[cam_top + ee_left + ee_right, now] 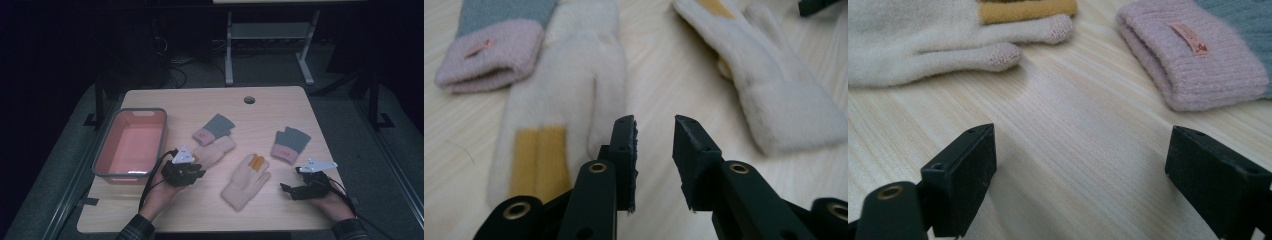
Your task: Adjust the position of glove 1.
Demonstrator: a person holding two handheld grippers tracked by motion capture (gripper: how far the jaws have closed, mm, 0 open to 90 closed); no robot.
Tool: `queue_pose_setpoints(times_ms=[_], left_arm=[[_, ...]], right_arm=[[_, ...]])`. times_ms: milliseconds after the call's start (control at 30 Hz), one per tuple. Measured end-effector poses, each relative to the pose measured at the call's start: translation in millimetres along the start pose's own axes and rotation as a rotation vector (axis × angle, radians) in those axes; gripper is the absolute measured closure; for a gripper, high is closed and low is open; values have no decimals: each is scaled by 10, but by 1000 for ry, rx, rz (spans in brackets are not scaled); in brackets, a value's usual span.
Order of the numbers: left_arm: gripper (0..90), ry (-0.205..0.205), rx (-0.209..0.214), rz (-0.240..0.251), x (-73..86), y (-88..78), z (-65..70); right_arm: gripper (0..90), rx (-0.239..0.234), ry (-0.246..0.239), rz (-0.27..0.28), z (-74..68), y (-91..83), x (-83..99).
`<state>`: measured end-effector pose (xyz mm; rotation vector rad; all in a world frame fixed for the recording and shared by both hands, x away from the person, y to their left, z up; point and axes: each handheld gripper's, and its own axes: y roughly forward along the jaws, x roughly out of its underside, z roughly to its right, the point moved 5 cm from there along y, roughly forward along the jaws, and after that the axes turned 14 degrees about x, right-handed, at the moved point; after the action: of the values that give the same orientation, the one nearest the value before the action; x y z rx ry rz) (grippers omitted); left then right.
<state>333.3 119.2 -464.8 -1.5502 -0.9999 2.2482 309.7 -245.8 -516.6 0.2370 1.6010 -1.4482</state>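
pale wood-grain table (280, 107) carries four knitted items and one bin. pink bin (131, 144) with grey rim sits at the left edge of the table, its near corner just beside the left gripper (192, 172).

left gripper: in its own view the jaws stand narrowly apart with bare table between the pads; nothing is pinched. the left cream glove (569, 95) lies just beyond and left of the jaw tips, its yellow fingers (538, 160) beside the left jaw. whether the jaw touches the glove cannot be told. a grey and pink mitten (494, 47) lies against the far end of that glove.

right gripper (294, 188): jaws spread wide, nothing between them, bare wood ahead. it sits near the right front corner of the table, close to the right edge.

middle cream glove (247, 180) lies between the two grippers, near the front edge, cuff toward the person, touching neither gripper. in the right gripper view its fingertips (1003, 55) lie ahead and left of the jaws.

second grey and pink mitten (290, 144) lies beyond the right gripper, apart from it, pink cuff (1193, 55) ahead and right of the jaws.

open room: a bare strip between the middle glove and the right mitten; the far third of the table up to the cable hole (249, 100); the front left corner below the bin.
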Motion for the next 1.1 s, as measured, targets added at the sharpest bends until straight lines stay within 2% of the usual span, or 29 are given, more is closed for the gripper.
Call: queue_pose_setpoints(times_ms=[133,233,467,533,667,800,933,1100], left_arm=[[846,-7,-5,-6,-155,53,-93],[891,-14,-8,-3,-305,122,-172],[893,-1,-26,-3,-601,394,-398],[893,-1,-31,-21,-656,483,-470],[894,-12,-33,-28,-753,644,-579],[894,-25,-42,-66,-786,809,-672],[895,-34,-42,-119,-718,957,-745],[896,-32,-18,-137,-705,977,-694]], right_arm=[[125,1,0,0,0,0,0],[125,1,1,0,0,1,0],[125,1,0,0,1,1,0],[125,1,1,0,1,1,0],[125,1,1,1,1,2,-1],[125,0,3,-2,1,4,-4],[125,0,2,-1,1,4,-4],[125,0,2,-1,2,5,-4]])
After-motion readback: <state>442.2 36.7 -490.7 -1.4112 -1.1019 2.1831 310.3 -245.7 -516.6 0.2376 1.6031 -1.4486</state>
